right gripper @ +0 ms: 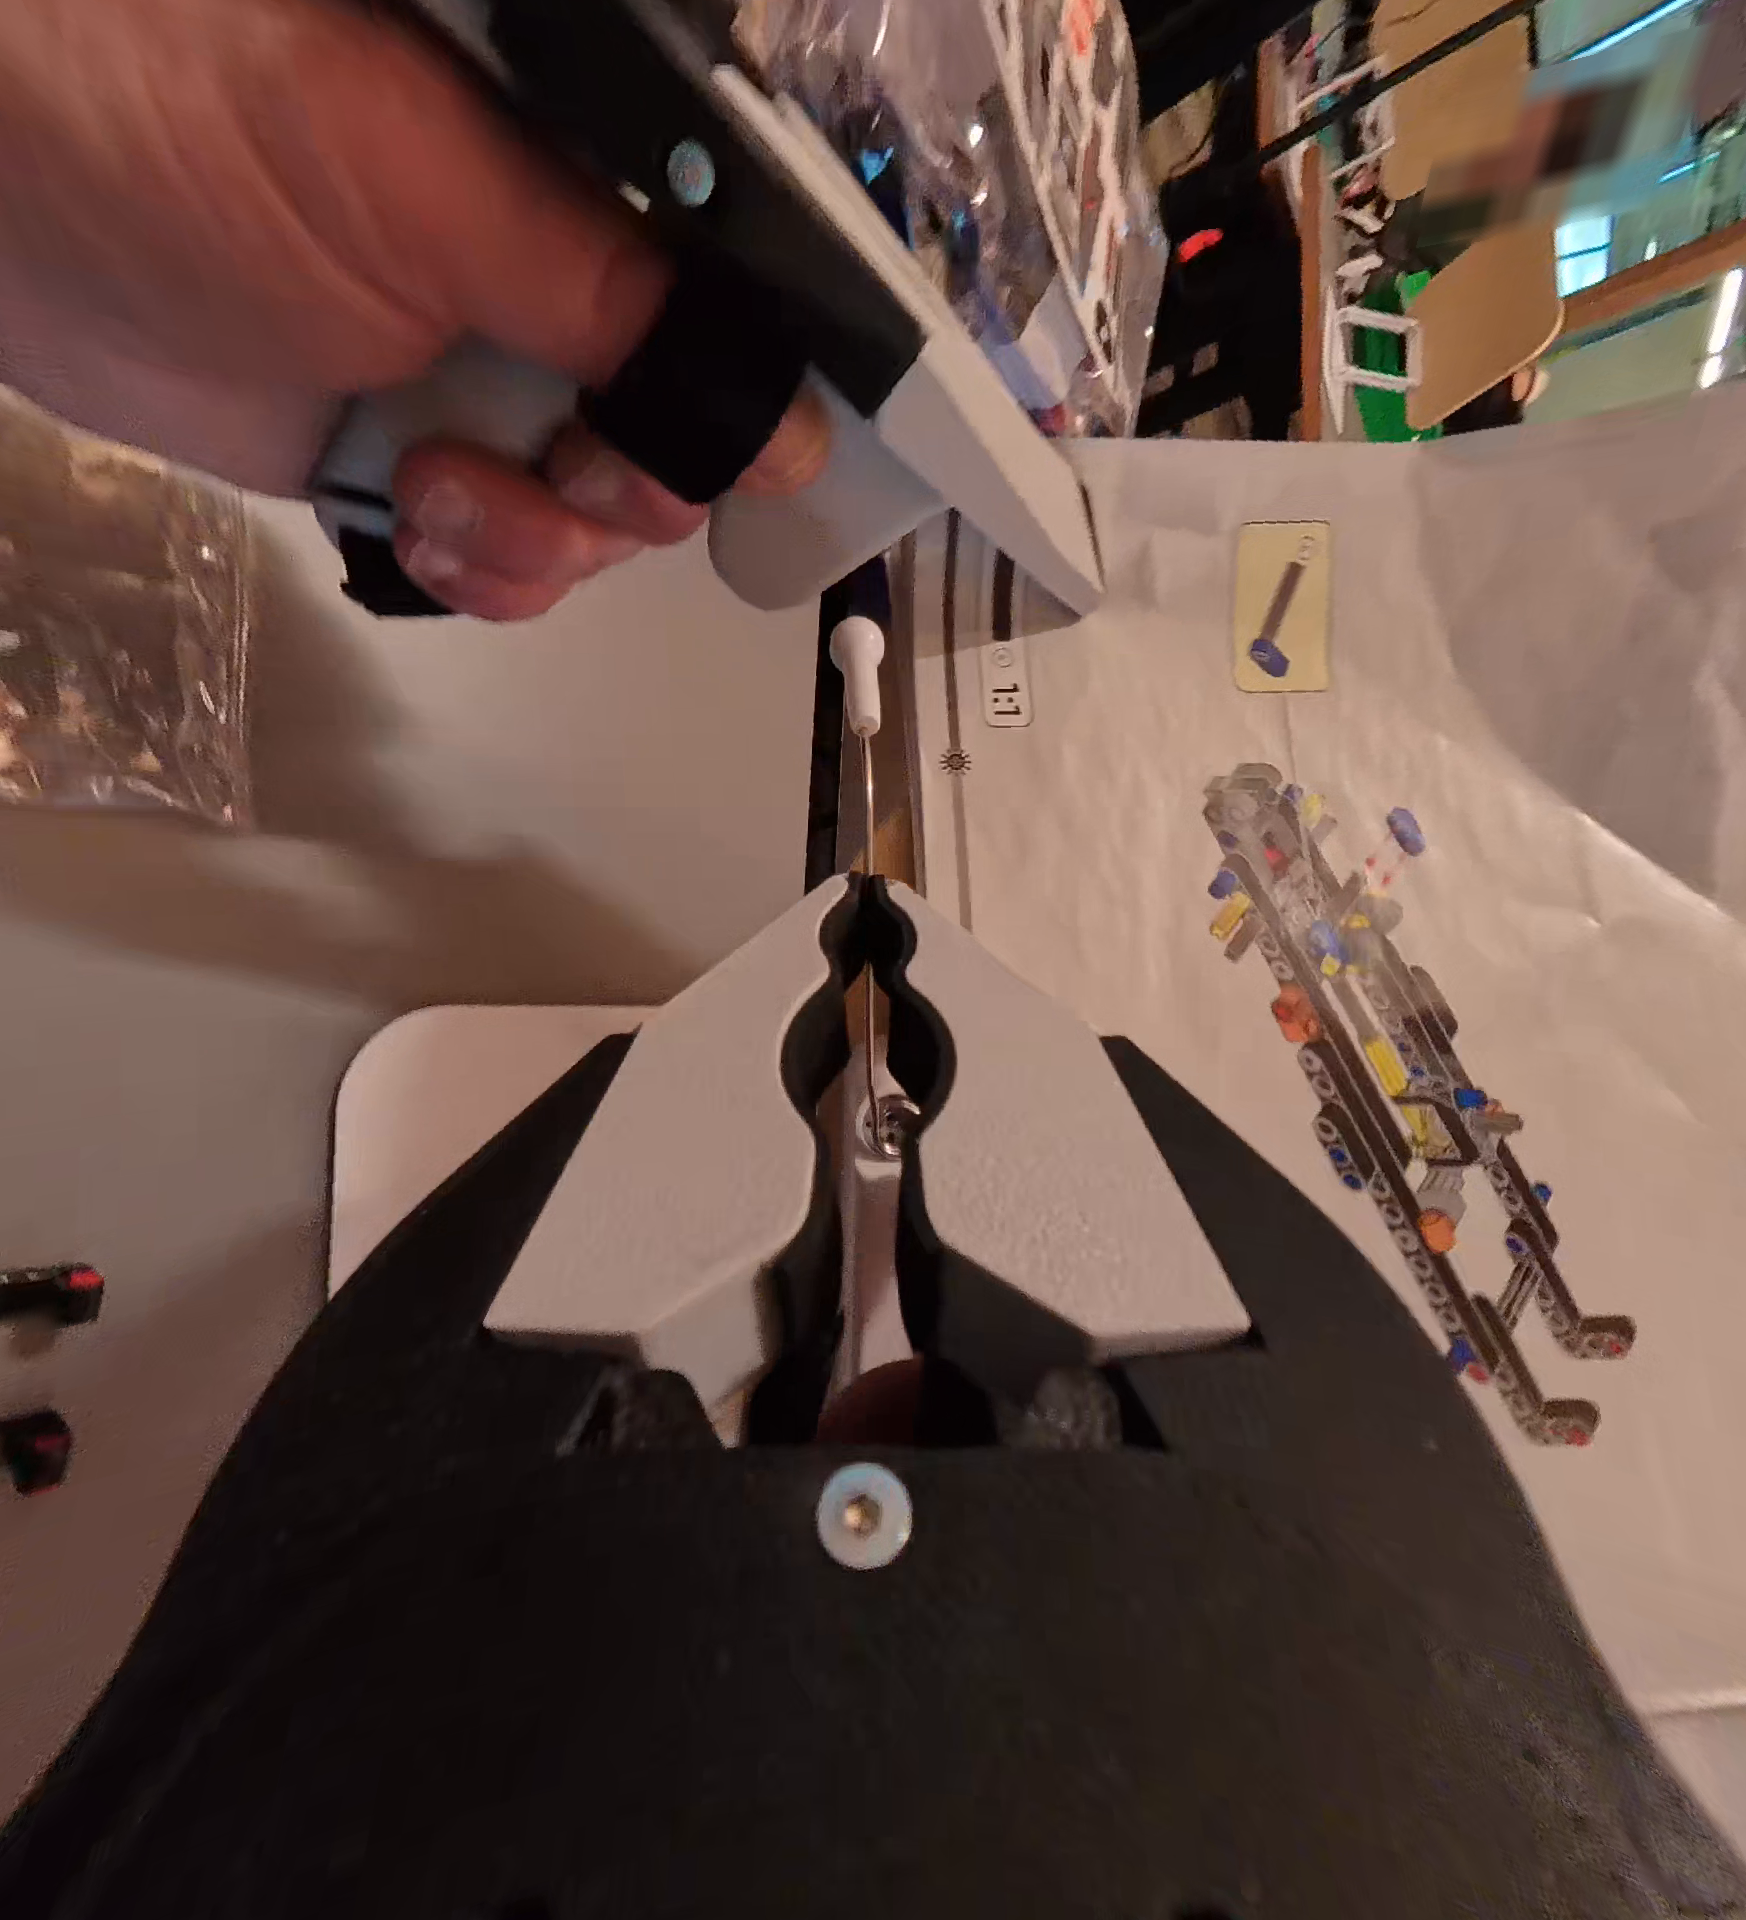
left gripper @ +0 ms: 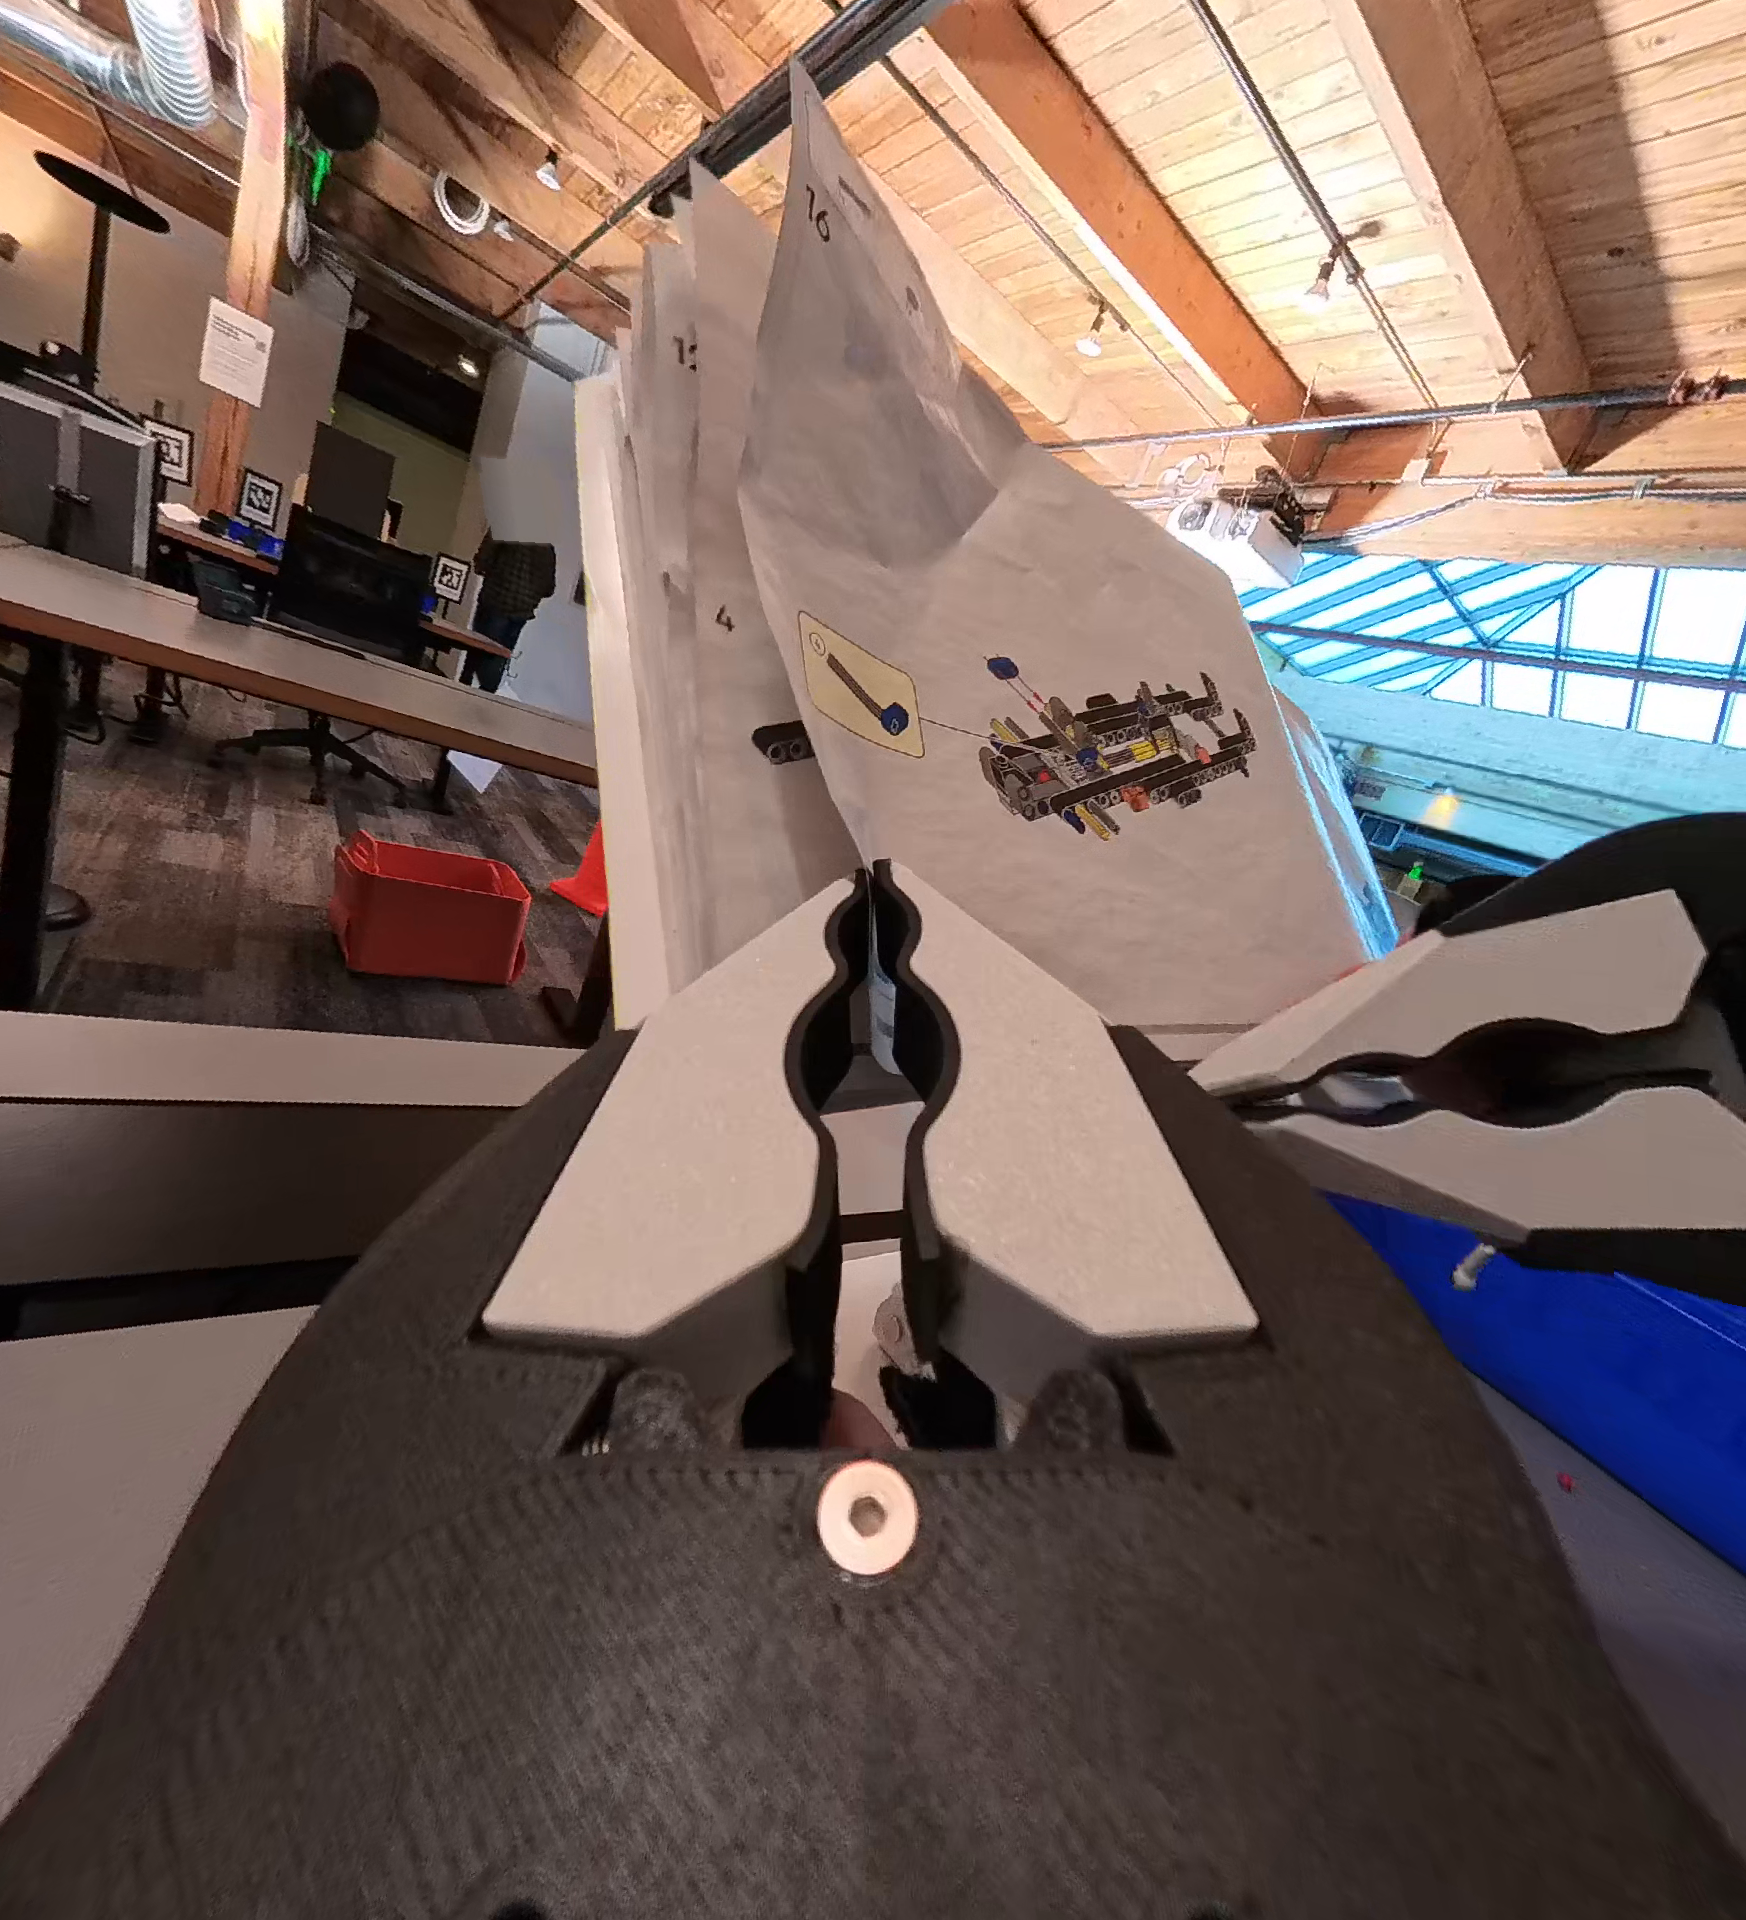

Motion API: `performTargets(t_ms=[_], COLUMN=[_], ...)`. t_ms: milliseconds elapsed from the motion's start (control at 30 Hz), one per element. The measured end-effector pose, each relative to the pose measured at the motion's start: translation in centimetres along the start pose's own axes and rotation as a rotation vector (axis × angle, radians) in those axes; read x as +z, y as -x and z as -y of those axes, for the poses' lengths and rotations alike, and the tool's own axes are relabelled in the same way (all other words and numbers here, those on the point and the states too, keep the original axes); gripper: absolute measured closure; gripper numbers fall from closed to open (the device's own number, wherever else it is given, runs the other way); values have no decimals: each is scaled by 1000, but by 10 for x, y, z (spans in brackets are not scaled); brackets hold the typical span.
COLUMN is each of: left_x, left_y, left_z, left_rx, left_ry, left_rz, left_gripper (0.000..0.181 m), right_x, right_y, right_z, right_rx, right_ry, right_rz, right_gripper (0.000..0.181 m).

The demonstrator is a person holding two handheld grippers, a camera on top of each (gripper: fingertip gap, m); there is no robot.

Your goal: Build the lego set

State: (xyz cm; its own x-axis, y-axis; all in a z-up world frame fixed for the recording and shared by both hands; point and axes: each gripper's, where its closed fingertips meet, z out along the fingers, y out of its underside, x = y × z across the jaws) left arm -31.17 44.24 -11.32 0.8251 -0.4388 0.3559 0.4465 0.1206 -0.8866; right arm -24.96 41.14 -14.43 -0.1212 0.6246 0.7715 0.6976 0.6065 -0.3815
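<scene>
The instruction booklet stands upright with its pages fanned. In the left wrist view my left gripper is shut on the lower edge of one white page, which bears a drawing of a black frame model. The page also shows in the right wrist view, with the left gripper pinching it in a person's hand. My right gripper is shut on a thin metal wire with a white cap, beside the booklet's edge. The right gripper also shows in the left wrist view.
A blue bin sits at the right on the white table. Clear bags of parts lie at the left and the top. Black beams with red pins lie at the left edge. A red bin stands on the floor. Spacing between my two grippers at the tips: around 8 centimetres.
</scene>
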Motion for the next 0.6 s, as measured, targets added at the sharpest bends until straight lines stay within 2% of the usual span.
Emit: performTargets(t_ms=[267,467,567,600], left_x=[3,4,3,3], left_y=[4,3,3,3], left_z=[-6,-7,-8,-8], left_rx=[-17,-26,-25,-28], left_ry=[-5,-9,-4,-3], left_rz=[-1,-5,-3,-5], left_gripper=[181,181,181,181], right_x=[-10,-19,-22,-26], right_y=[-18,-38,-43,-48], right_z=[1,-12,-16,-16], right_rx=[387,862,1003,1050], right_ry=[-113,-208,-213,-251], right_rz=[-89,-176,-227,-234], right_gripper=[181,181,181,170])
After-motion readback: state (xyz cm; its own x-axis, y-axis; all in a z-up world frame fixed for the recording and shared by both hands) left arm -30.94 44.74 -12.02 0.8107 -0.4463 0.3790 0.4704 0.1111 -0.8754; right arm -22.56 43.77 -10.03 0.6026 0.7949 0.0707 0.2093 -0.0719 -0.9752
